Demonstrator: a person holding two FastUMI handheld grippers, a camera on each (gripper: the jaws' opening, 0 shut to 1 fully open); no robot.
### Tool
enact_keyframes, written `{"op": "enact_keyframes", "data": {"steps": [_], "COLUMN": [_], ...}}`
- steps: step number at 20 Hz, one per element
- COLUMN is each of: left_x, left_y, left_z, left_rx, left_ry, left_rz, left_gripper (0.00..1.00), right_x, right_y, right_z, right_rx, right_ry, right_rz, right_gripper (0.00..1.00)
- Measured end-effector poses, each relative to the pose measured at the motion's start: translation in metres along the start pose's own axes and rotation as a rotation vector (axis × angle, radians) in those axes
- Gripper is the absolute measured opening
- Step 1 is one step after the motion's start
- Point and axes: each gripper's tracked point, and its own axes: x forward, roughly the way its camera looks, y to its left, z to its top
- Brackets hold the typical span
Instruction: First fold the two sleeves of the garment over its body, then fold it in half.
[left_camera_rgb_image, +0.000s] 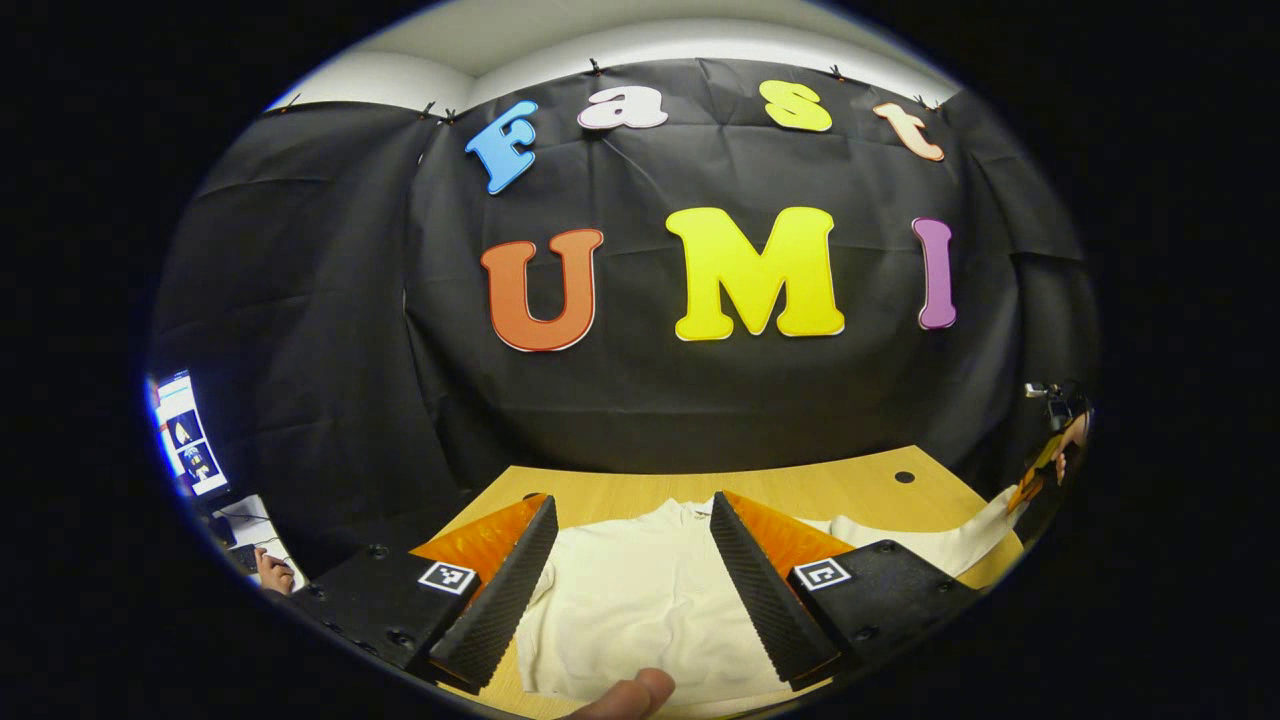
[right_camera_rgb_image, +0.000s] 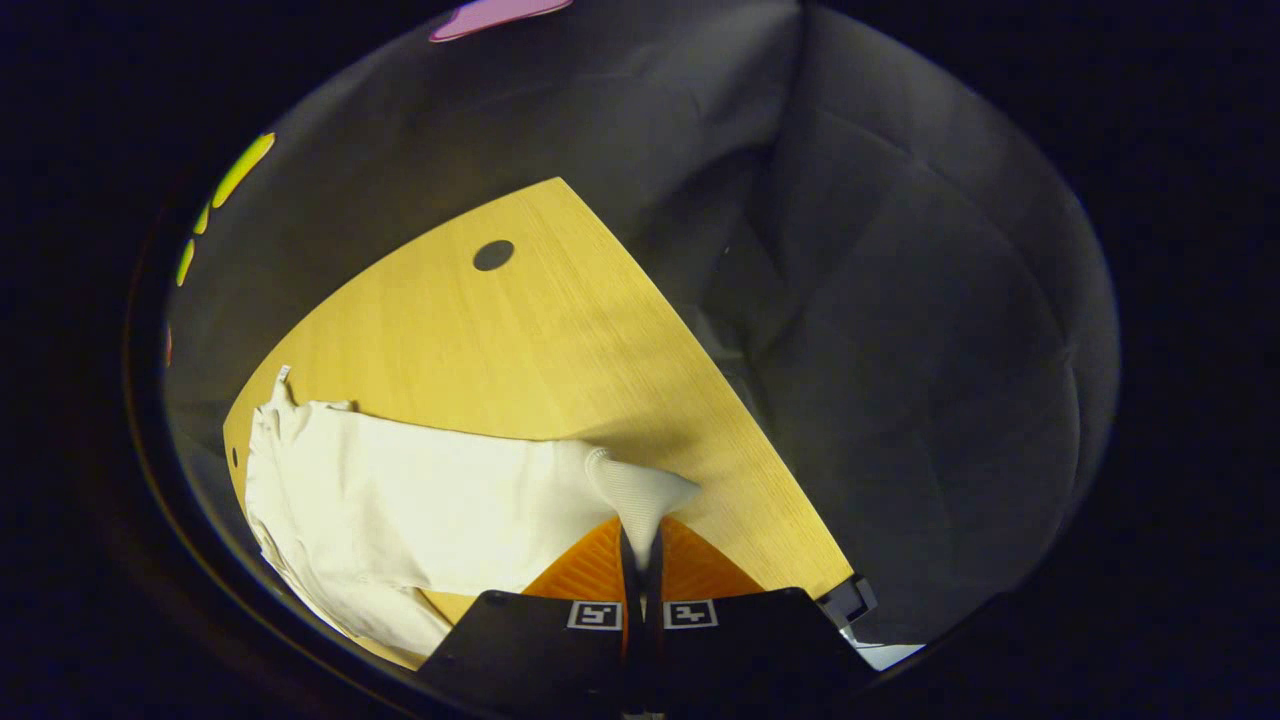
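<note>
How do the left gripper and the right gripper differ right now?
The left gripper has its fingers spread wide and holds nothing; the right gripper is shut on the sleeve cuff. The left one hovers over the body of the white garment; the right one is at the sleeve's end, near the wooden table edge. Both are over the same garment.
</note>
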Motion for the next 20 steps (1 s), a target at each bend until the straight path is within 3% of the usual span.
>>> {"op": "enact_keyframes", "data": {"steps": [3,4,10,17,20], "left_x": [0.002,0.002,0.000,-0.009,-0.017], "left_y": [0.010,0.016,0.056,0.104,0.121], "left_z": [0.001,0.000,-0.002,-0.006,-0.017], "left_rx": [-0.022,-0.032,-0.061,-0.077,-0.089], "left_ry": [-0.020,-0.027,-0.057,-0.075,-0.063], "left_rz": [-0.041,-0.053,-0.053,-0.040,-0.053], "left_gripper": [0.99,0.99,0.99,0.99,0.99], "right_x": [-0.037,-0.054,-0.087,-0.105,-0.109], "right_y": [0.056,0.091,0.237,0.425,0.527], "right_z": [0.011,0.015,-0.015,-0.100,-0.176], "right_rx": [-0.070,-0.124,-0.274,-0.527,-0.639], "right_ry": [-0.034,-0.054,-0.054,-0.006,0.066], "right_rz": [0.050,0.068,0.178,0.341,0.446], "right_gripper": [0.00,0.00,0.00,0.00,0.00]}}
